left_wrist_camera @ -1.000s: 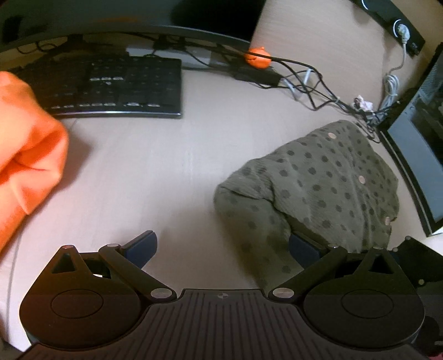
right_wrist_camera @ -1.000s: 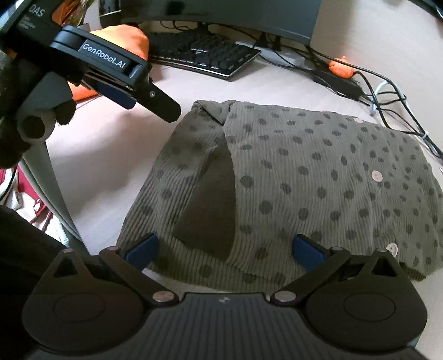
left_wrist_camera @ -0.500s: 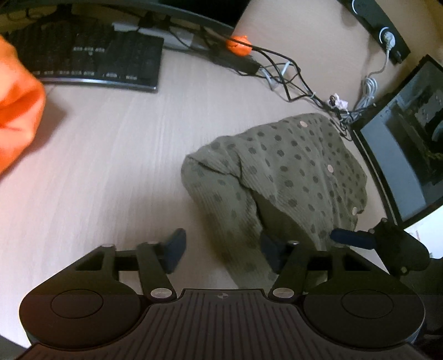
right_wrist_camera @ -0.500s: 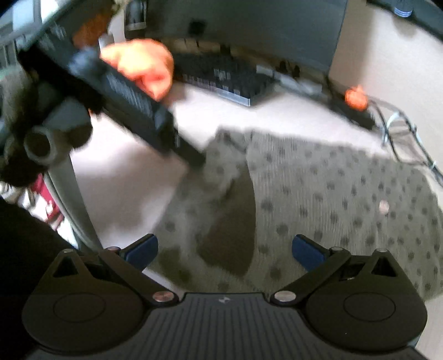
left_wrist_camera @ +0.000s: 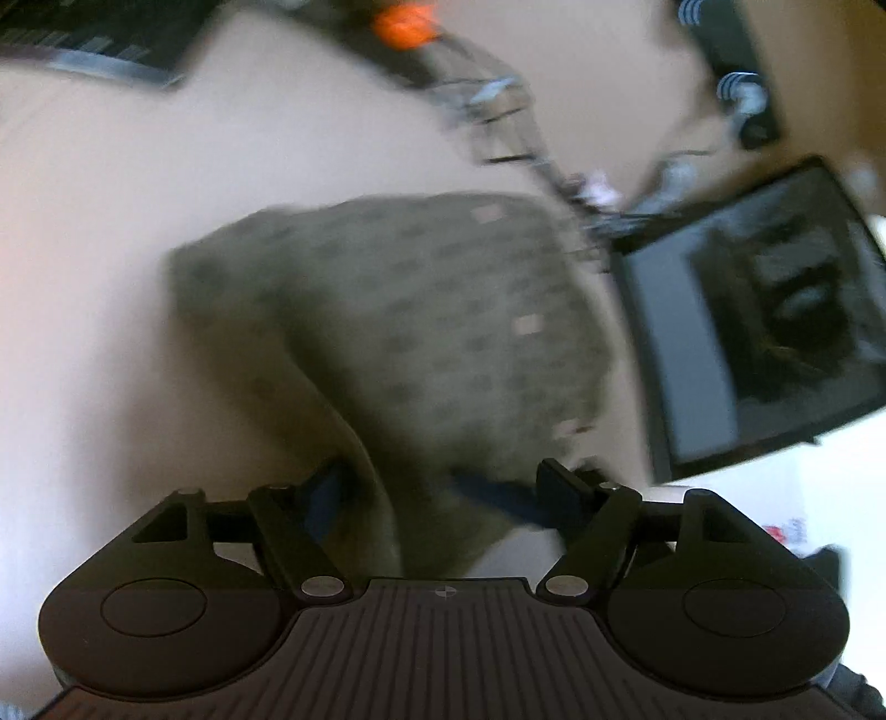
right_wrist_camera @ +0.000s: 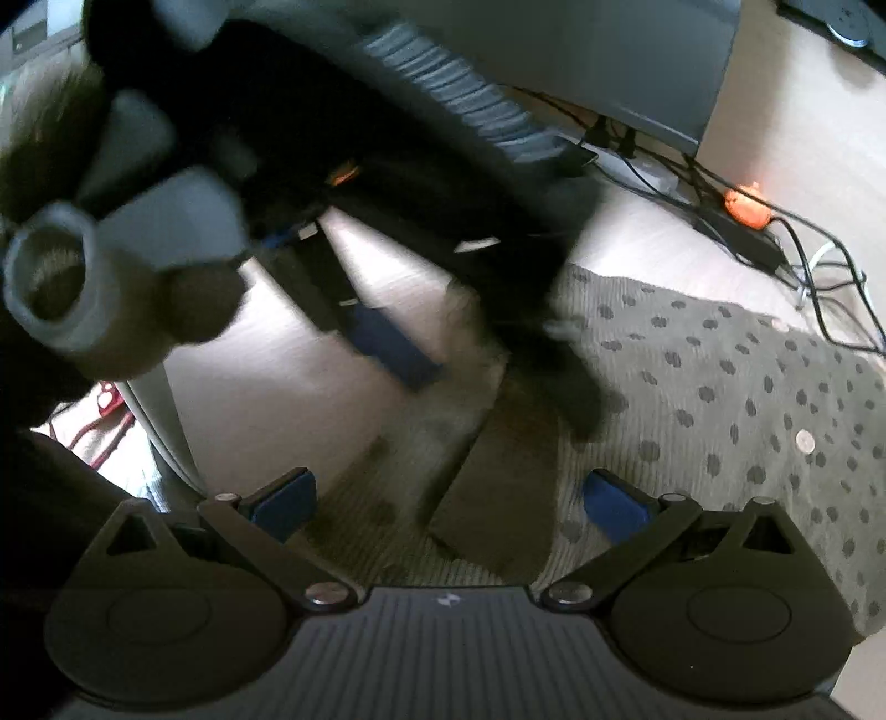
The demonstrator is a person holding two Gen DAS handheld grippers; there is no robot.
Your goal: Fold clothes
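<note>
An olive-green dotted shirt (left_wrist_camera: 421,321) with white buttons lies folded on the pale table (left_wrist_camera: 111,277). The left wrist view is blurred by motion. My left gripper (left_wrist_camera: 443,490) is open, and its fingers stand astride the shirt's near-left fold. In the right wrist view the left gripper (right_wrist_camera: 487,382) comes down from the upper left, one blue pad (right_wrist_camera: 393,349) on the table side and the other finger on the shirt (right_wrist_camera: 720,399). My right gripper (right_wrist_camera: 448,504) is wide open over the shirt's near edge, holding nothing.
A keyboard (left_wrist_camera: 94,44) lies at the far left. An orange object (right_wrist_camera: 745,207) sits among cables (right_wrist_camera: 814,266) behind the shirt. A dark screen (left_wrist_camera: 775,332) stands close to the shirt's right side. A monitor (right_wrist_camera: 637,66) is at the back. A dark-gloved hand (right_wrist_camera: 183,310) holds the left gripper.
My left gripper has swung right and down onto the shirt's left fold, its fingers narrower than a second ago. The orange cloth has left its view. My right gripper has barely moved.
</note>
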